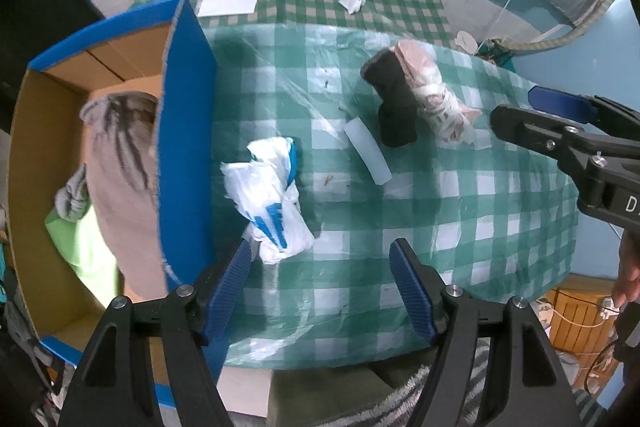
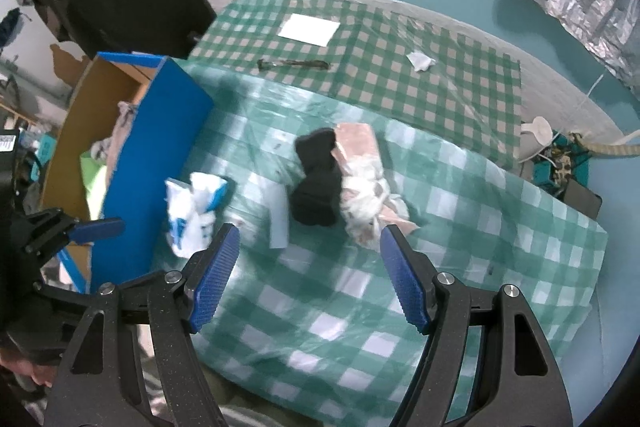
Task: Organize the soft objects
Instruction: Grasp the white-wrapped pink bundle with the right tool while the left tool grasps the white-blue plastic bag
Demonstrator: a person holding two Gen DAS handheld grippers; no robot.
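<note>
A white and blue plastic bag bundle [image 1: 269, 195] lies on the green checked table beside the blue cardboard box [image 1: 187, 115]; it also shows in the right wrist view [image 2: 193, 211]. A black cloth [image 1: 394, 103] and a pink bundle in clear plastic [image 1: 434, 95] lie side by side mid-table, also in the right wrist view: black cloth [image 2: 318, 179], pink bundle [image 2: 362, 179]. My left gripper [image 1: 320, 269] is open and empty just short of the white bag. My right gripper [image 2: 310, 255] is open and empty just short of the black cloth and pink bundle.
The box holds a beige cloth [image 1: 120, 163], a grey piece [image 1: 72, 195] and a green cloth [image 1: 88, 247]. A white strip [image 1: 368, 151] lies mid-table. White paper [image 1: 229, 1] and a crumpled scrap [image 1: 351, 3] sit at the back. The table edge [image 1: 568, 227] drops off right.
</note>
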